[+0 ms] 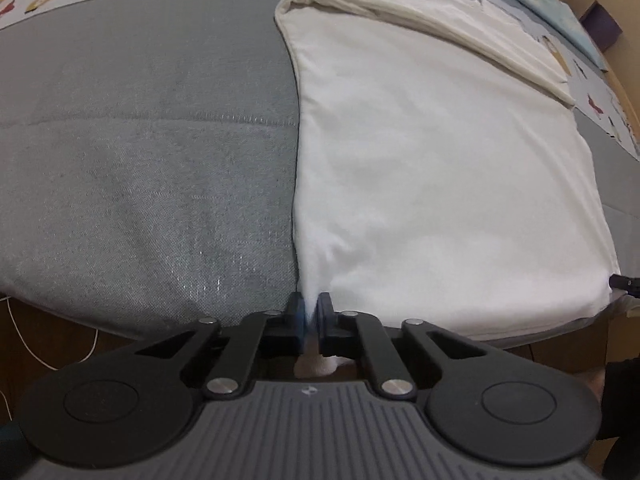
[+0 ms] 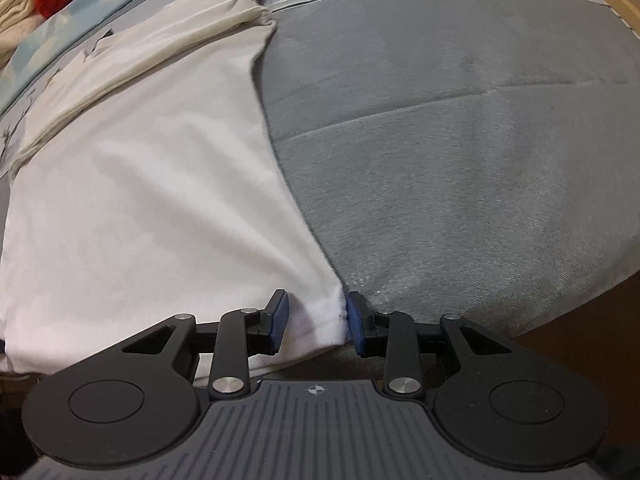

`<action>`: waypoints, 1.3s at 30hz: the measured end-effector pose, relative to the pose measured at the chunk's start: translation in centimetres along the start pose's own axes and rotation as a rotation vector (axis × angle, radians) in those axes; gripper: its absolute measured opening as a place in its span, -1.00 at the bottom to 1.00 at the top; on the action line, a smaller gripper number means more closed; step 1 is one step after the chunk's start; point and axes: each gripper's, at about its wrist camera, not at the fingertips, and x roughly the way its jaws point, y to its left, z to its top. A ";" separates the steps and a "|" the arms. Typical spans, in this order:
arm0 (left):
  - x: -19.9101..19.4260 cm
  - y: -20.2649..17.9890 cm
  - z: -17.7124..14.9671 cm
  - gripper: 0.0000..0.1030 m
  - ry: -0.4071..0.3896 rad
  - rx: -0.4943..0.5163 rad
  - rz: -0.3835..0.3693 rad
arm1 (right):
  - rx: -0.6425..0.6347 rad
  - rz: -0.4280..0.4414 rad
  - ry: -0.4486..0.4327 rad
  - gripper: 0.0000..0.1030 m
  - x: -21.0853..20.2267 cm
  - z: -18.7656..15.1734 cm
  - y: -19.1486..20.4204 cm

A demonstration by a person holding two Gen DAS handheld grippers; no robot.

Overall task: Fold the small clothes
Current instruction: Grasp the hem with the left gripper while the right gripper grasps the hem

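- My left gripper (image 1: 313,314) points steeply down at the near edge of the grey bed cover (image 1: 140,140). Its blue pads are pressed almost together and pinch a small peak of white cloth.
- That cloth is the near left corner of the white garment (image 1: 440,180), and it rises in a puckered ridge into the pads.
- My right gripper (image 2: 316,322) also points steeply down at the same near edge. Its pads stand apart on either side of the garment's near right corner. The hem lies flat between them and is not bunched, so I read it as bracketed rather than gripped.
- The garment lies spread flat on the grey cover, ahead of both grippers. Its long axis runs straight away from me, from the near edge toward the far edge.
- In the left wrist view, bare grey cover lies to the left of the garment. In the right wrist view, bare grey cover lies to its right.
- At the garment's far end, a cream folded band (image 1: 440,28) lies across it. I cannot tell whether it is part of the same piece or a separate one.
- I judge the coming fold turns on this: both near corners sit level at my edge, one per hand, with the whole length lying beyond them. Neither hand is nearer, but only the left has a hold.
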 end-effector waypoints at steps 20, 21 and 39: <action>0.1 -0.1 -0.8 -0.78 0.055 0.037 0.038 | -0.001 0.016 0.018 -0.72 0.2 -0.1 0.0; 0.0 -0.2 -0.8 -0.79 0.052 0.041 0.040 | -0.008 0.019 0.017 -0.79 0.1 -0.2 0.1; -13.4 -1.3 -2.7 -0.91 -0.205 0.194 -0.091 | 0.059 0.213 -0.276 -0.90 -12.0 -0.8 -1.6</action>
